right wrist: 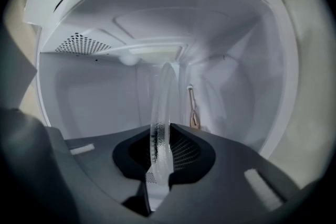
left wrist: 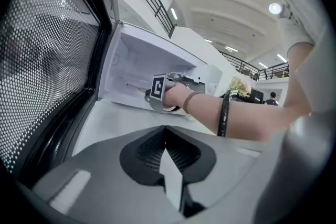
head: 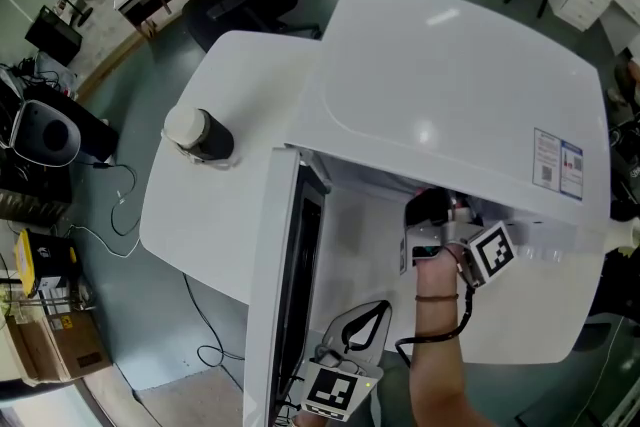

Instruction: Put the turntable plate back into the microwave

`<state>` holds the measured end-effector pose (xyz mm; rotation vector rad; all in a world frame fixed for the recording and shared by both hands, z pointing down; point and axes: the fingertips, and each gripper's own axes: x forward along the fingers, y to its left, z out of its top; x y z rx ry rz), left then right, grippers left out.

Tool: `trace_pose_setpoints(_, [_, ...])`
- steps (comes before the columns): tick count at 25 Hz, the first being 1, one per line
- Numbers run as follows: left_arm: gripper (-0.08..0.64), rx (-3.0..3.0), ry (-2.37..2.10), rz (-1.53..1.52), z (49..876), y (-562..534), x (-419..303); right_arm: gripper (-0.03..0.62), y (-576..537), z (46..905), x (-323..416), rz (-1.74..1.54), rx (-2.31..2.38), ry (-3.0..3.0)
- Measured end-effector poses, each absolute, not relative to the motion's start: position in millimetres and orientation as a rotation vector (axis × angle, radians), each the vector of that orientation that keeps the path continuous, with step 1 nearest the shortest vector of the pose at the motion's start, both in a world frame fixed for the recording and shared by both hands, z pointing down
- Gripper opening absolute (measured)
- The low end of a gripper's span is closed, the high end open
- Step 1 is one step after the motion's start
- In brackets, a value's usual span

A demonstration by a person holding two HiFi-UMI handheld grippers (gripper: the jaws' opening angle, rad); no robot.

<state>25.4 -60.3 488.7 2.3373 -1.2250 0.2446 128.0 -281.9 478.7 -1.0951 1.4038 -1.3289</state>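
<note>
- The right gripper (right wrist: 164, 155) holds the turntable plate (right wrist: 164, 97). The clear glass disc shows edge-on between its two jaws, and their pads press on its rim from either side at a narrow opening.
- The plate runs straight ahead of this gripper, inside the microwave (head: 450, 75), with the white cavity wall (right wrist: 94, 97) all around it.
- Above and to the left of the right gripper's jaws, a perforated vent (right wrist: 79, 43) sits in the cavity wall. Whether the plate touches the cavity floor cannot be told.
- In the head view the right gripper's front end is tucked under the microwave's top. Only its marker cube (head: 490, 253) and the person's forearm (head: 440, 365) behind it show.
- The left gripper (left wrist: 170, 165) has its jaws closed together with nothing between them.
- The left gripper is well apart from the plate, outside the cavity and low over the desk (head: 210, 215).
- The open door (left wrist: 47, 60), with its dotted dark window, stands just beside the left gripper on its left.
- Ahead of the left gripper, beyond bare desk, the person's right hand (left wrist: 176, 97) reaches into the cavity.
- A dark container with a white lid (head: 200, 133) stands on the desk far to the left of both grippers, beyond the door.
</note>
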Motion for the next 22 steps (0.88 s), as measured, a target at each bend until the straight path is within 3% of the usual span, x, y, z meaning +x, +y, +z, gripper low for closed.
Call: trace_pose_setpoints(22, [-0.002,2.307,-1.216,0.235,484.7,-59.6,27.5,0.046,-277.9,480.2,130.2,-1.307,-1.270,1.463])
